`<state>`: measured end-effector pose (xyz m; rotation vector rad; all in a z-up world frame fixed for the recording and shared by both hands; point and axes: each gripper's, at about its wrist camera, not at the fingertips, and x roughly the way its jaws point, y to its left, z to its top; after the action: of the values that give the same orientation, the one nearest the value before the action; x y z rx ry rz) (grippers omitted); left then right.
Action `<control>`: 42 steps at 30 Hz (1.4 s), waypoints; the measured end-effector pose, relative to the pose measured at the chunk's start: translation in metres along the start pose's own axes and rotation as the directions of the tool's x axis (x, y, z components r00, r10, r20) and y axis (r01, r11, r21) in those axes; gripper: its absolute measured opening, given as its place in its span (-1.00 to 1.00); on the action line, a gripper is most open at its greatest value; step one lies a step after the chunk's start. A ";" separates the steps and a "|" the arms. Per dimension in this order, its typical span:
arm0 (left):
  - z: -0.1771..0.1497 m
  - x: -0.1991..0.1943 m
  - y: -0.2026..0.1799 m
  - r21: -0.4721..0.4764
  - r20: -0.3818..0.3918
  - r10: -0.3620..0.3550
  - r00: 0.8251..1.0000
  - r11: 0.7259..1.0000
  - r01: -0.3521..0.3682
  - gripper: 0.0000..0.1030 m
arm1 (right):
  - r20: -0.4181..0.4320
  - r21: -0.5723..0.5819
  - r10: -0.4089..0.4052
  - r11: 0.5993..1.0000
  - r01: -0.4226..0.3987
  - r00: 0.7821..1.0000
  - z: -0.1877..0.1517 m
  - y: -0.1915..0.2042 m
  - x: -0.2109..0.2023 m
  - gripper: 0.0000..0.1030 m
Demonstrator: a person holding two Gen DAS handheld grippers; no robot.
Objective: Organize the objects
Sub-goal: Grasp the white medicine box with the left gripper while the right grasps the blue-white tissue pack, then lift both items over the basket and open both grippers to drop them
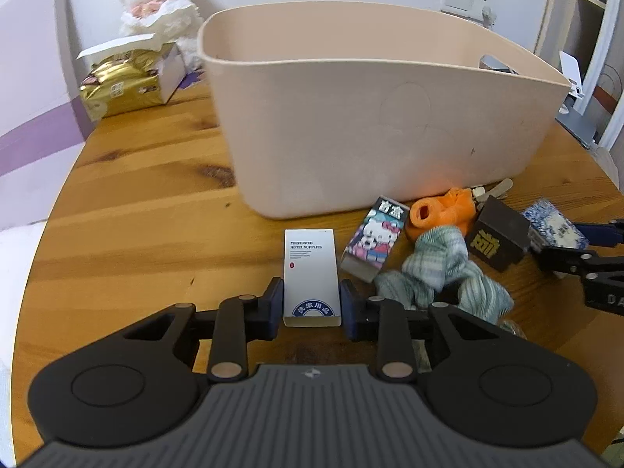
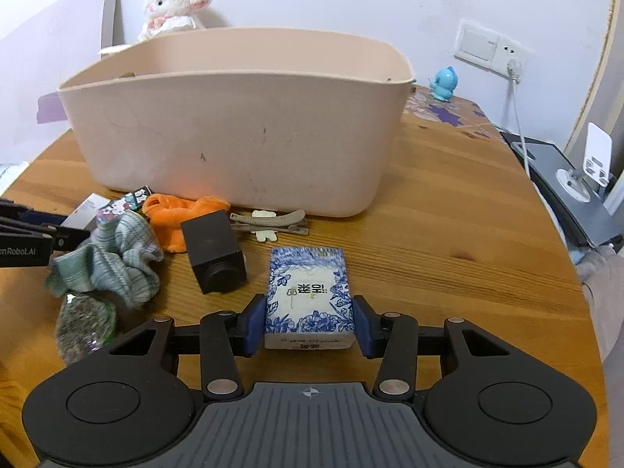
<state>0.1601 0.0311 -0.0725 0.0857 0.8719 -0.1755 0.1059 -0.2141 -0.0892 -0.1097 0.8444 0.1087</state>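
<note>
1. White card is sitting between the pads of the left gripper (image 1: 312, 304): the fingers are pinching a small white box (image 1: 311, 273) at its near end, low over the wooden table (image 1: 136, 214). Its print is reading "PREFERRED HOTEL SUPPLIES", with Chinese characters in a blue arc at the bottom.
2. The right gripper (image 2: 310, 325) is likewise pressing on the sides of a blue-and-white flowered box (image 2: 308, 296); its writing is upside down and I cannot read it.
3. Judging from the task, both boxes are heading for the beige tub (image 1: 370, 124) just behind, so each grip should be staying firm and level while lifting clear of the rim.
4. Beyond lie a cartoon-cat box (image 1: 374, 240), a green cloth (image 1: 440, 265), an orange cloth (image 1: 444, 210) and a dark box (image 1: 499, 240) with gold characters.
</note>
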 end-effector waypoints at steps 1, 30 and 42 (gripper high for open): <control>-0.002 -0.004 0.002 -0.011 0.003 0.005 1.000 1.000 -0.005 -0.37 | 0.009 0.004 -0.001 1.000 0.001 1.000 -0.001 -0.001 -0.006 -0.16; 0.089 -0.089 -0.013 -0.004 0.267 0.053 0.962 0.999 -0.053 -0.36 | 0.366 -0.024 0.005 1.000 0.004 0.931 0.100 -0.006 -0.081 -0.16; 0.123 0.001 -0.022 -0.005 0.137 0.085 0.987 0.996 -0.086 -0.37 | 0.260 -0.039 -0.022 0.999 0.033 0.965 0.134 -0.004 0.003 -0.16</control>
<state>0.2491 -0.0089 0.0050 0.1106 0.7299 -0.1002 0.2073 -0.1996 -0.0029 -0.1439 0.5788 0.1126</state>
